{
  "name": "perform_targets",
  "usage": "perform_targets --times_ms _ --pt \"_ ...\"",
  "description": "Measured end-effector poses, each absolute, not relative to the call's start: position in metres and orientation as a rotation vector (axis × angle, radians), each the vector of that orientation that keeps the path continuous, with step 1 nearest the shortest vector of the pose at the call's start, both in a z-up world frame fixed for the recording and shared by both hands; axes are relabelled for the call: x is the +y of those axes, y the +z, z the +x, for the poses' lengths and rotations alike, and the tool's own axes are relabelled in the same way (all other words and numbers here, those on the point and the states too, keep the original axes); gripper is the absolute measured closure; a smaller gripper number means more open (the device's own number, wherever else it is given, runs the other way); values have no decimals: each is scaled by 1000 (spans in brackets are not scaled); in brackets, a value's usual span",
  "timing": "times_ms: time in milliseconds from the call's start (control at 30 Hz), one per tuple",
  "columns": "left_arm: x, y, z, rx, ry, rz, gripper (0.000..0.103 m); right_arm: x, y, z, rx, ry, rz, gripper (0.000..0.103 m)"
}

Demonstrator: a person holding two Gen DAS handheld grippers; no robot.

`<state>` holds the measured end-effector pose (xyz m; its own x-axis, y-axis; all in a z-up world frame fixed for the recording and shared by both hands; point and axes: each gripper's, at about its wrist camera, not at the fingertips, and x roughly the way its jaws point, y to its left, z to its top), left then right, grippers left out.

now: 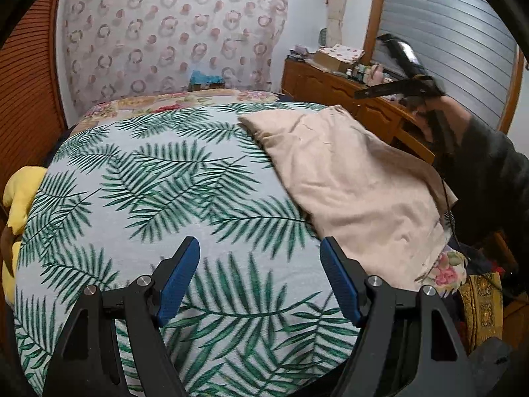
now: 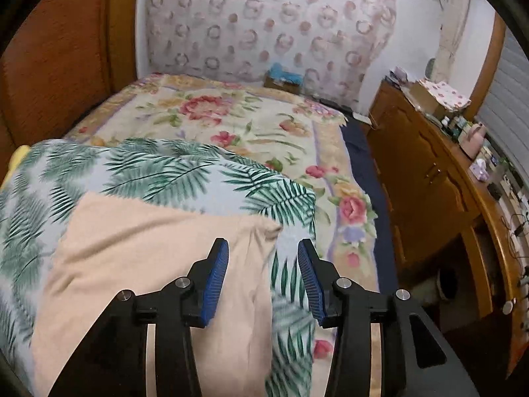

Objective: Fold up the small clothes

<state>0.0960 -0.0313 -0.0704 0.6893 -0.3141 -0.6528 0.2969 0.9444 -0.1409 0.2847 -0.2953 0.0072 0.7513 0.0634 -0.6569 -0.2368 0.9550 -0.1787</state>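
— What can't you make out from where you stand?

— The right gripper [image 1: 401,76] is a dark blur from the left side, so its fingers are unreadable there. The person shows only as a dark sleeve [image 1: 489,172], cut off at the frame edge. The near corner of the beige garment [image 1: 357,182] hangs over the bed's side, and the right gripper's own arms cover its near edge in the other view. The clutter on the wooden dresser [image 2: 426,172] is too small to name.

— And the grippers themselves?

— Two. The left gripper [image 1: 259,278] has its blue pads wide apart over the palm-leaf cover [image 1: 158,178], nothing between them. The right one, seen from its own camera [image 2: 263,274], has its pads parted too, gripping nothing; the garment's right edge lies beneath the gap.

— So where's the garment?

— One piece, spread flat on the palm-leaf cover, toward its right side, wrinkled at the far corner.

— Anything else to count?

— One floral blanket [image 2: 231,122] beyond the cover, one yellow soft thing [image 1: 20,195] peeking out at the left, mostly hidden.
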Motion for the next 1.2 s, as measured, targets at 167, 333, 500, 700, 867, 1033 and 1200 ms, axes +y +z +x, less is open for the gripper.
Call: perform_targets --times_ms 167,333,500,700,867,1033,1200 --pt "-55 -74 96 750 -397 -7 27 -322 4 198 696 287 -228 58" --pt "-82 -82 98 783 -444 22 27 -340 -32 131 745 347 -132 58" --pt "-100 -87 89 801 -500 53 29 -348 -61 93 747 333 -76 58" --pt "-110 -89 72 830 -577 37 58 -350 -65 84 711 336 -79 79" --pt "-124 -95 66 866 -617 50 58 -353 -76 82 700 324 -83 98" --pt "-135 -101 59 883 -633 80 87 -355 -83 79 702 307 -66 98" --pt "-134 -80 45 843 -681 47 97 -359 -85 81 707 296 -54 98"
